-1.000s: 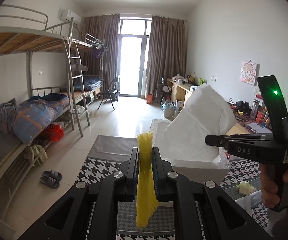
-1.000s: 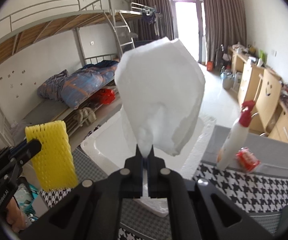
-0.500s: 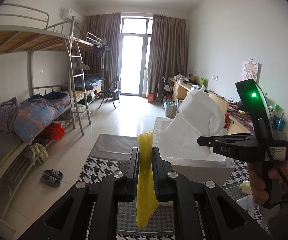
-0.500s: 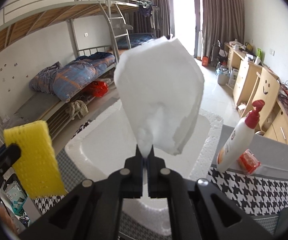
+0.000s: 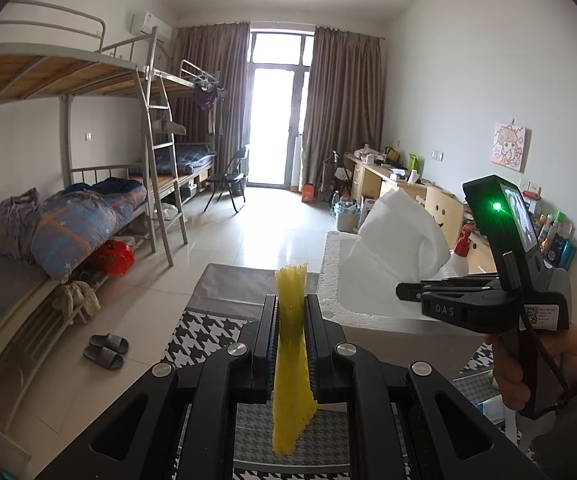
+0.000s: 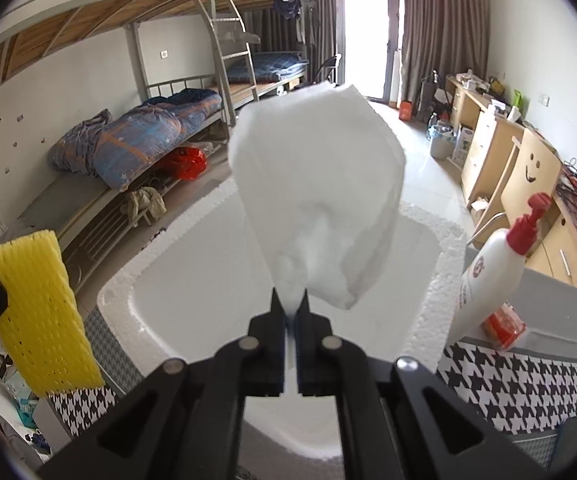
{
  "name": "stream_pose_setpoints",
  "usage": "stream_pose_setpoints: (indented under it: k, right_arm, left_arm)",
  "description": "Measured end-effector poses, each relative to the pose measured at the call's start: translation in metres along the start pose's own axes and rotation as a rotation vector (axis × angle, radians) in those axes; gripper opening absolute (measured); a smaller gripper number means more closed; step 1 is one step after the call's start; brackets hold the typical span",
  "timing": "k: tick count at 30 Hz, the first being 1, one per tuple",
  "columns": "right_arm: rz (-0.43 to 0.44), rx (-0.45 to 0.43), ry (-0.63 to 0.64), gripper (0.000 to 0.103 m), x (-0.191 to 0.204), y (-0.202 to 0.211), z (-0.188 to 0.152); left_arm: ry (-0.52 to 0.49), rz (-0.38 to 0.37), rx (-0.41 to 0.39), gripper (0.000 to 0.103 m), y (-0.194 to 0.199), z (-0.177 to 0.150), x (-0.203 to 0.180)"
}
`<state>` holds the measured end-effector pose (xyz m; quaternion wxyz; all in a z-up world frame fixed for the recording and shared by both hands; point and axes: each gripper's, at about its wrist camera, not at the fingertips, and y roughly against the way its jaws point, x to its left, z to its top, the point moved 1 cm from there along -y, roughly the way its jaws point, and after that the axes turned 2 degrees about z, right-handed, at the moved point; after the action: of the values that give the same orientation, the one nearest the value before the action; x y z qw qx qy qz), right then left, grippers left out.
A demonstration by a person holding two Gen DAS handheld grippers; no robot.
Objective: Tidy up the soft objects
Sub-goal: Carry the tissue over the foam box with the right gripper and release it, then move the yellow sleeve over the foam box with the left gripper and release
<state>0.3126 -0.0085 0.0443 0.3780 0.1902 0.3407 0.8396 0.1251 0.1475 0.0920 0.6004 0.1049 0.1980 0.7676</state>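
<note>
Your right gripper (image 6: 290,304) holds the white foam sheet (image 6: 316,184) over the foam box (image 6: 428,304), fingers just easing apart but pinching it, while your left gripper (image 5: 291,344) clamps the yellow foam net (image 5: 291,360) beside the box.

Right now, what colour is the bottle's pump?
Red pump on a white bottle; right wrist view.

A dormitory room: metal bunk beds (image 5: 88,128), wooden desks (image 5: 384,178), curtained balcony door (image 5: 276,120).
</note>
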Motion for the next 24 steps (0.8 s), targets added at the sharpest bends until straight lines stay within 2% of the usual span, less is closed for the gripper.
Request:
stream_pose_setpoints:
  k: [1, 2, 4, 5, 10, 24]
  right_arm:
    - [-0.008, 0.008, 0.009, 0.024, 0.002, -0.001, 0.001]
    - [-0.010, 0.009, 0.014, 0.043, 0.003, -0.001, 0.000]
    - [-0.011, -0.013, 0.013, 0.066, 0.002, 0.001, -0.001]
    - [-0.021, -0.025, 0.010, 0.070, 0.002, 0.002, -0.001]
    - [-0.009, -0.040, 0.012, 0.073, 0.000, 0.005, -0.003]
    - [0.054, -0.085, 0.023, 0.073, -0.003, 0.027, -0.009]
  left_arm:
    - [-0.001, 0.001, 0.000, 0.013, 0.000, 0.000, 0.000]
    - [0.000, -0.001, 0.000, 0.013, 0.000, 0.000, 0.000]
    - [0.002, -0.002, 0.000, 0.013, 0.000, 0.000, -0.001]
    - [0.001, -0.001, 0.001, 0.013, 0.000, 0.000, -0.001]
    - [0.004, -0.004, 0.006, 0.013, 0.000, 0.000, 0.001]
    - [-0.020, -0.016, -0.020, 0.013, 0.005, 0.009, -0.005]
